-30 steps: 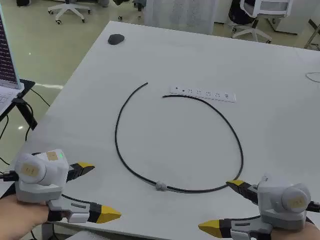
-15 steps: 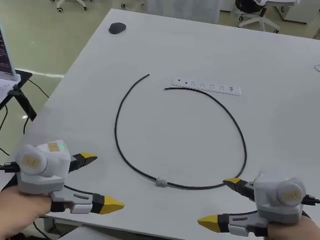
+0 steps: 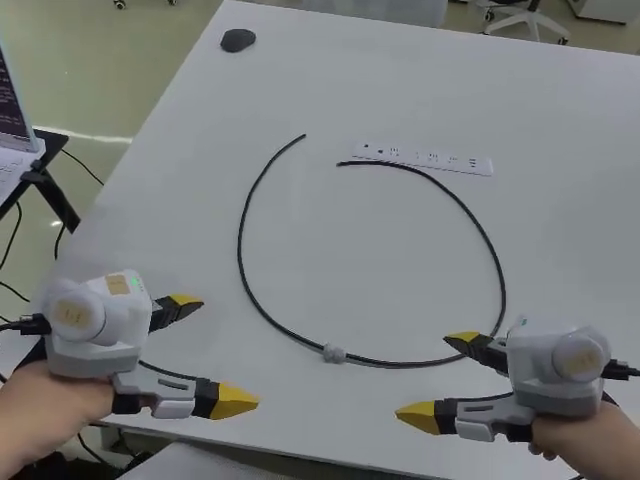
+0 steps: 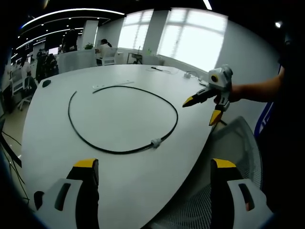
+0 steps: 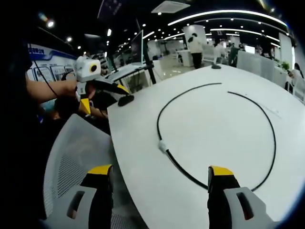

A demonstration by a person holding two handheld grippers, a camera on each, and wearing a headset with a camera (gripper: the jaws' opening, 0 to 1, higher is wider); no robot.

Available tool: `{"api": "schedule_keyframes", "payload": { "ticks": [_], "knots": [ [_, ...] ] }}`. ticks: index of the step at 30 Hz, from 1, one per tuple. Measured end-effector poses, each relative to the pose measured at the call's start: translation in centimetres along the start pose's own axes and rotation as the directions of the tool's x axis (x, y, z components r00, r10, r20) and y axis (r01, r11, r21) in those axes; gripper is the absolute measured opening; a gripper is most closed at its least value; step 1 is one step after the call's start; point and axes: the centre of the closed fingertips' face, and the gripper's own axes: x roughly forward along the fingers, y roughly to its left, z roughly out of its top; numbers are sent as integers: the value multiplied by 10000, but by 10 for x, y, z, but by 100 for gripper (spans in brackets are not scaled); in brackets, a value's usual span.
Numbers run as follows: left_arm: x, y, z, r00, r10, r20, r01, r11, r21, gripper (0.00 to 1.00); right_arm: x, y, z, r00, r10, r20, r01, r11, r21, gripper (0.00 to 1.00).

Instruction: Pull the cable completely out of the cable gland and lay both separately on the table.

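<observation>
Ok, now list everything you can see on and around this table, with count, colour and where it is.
table: 1, white, under everything
cable: 1, black, lying in an open loop mid-table
cable gland: 1, grey, threaded on the cable's near arc
power strip: 1, white, just beyond the loop's far side
mouse: 1, dark, far left corner of the table
laptop: 1, light-coloured, on a stand left of the table
mesh chair: 1, white, at the table's near edge
left gripper: 1, white, yellow-tipped jaws, open, near left edge
right gripper: 1, same colours, open, near right edge
left hand, right hand: one each, holding the grippers
</observation>
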Motion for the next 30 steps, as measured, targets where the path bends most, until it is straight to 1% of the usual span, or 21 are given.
{"api": "schedule_keyframes", "payload": {
  "ticks": [4,11,14,17,20,24,26,28,30],
  "knots": [
    [0,-1,-4,10000,-68,-58,68,10000,-14,97,11,2,7,9999,75,-86,-76,9999,-140,78],
    [-3,1,-6,9999,-144,-26,144,9999,-68,96,28,-1,17,9996,117,-249,-125,9995,-301,73],
    [-4,3,-6,9999,-148,22,149,9998,-92,95,39,-3,19,9989,135,-442,-153,9991,-407,70],
    [-3,5,-9,9999,-104,-51,104,9999,-93,95,47,-5,19,9977,155,-667,-189,9985,-512,66],
    [-3,7,-11,9999,-85,-130,84,9999,-73,94,57,-5,17,9953,227,-943,-300,9966,-773,61],
    [-1,8,-13,9998,-112,-165,111,9999,-68,95,68,-6,15,9922,318,-1206,-435,9944,-963,57],
    [0,9,-15,9997,-123,-198,122,9999,-73,95,73,-6,13,9896,353,-1393,-499,9935,-1028,55],
    [1,8,-16,9997,-177,-174,178,9998,23,95,78,-6,9,9851,414,-1670,-639,9893,-1315,51],
    [1,9,-17,9995,-178,-260,178,9998,-7,95,83,-7,5,9811,417,-1891,-713,9857,-1526,49]
  ]
}}
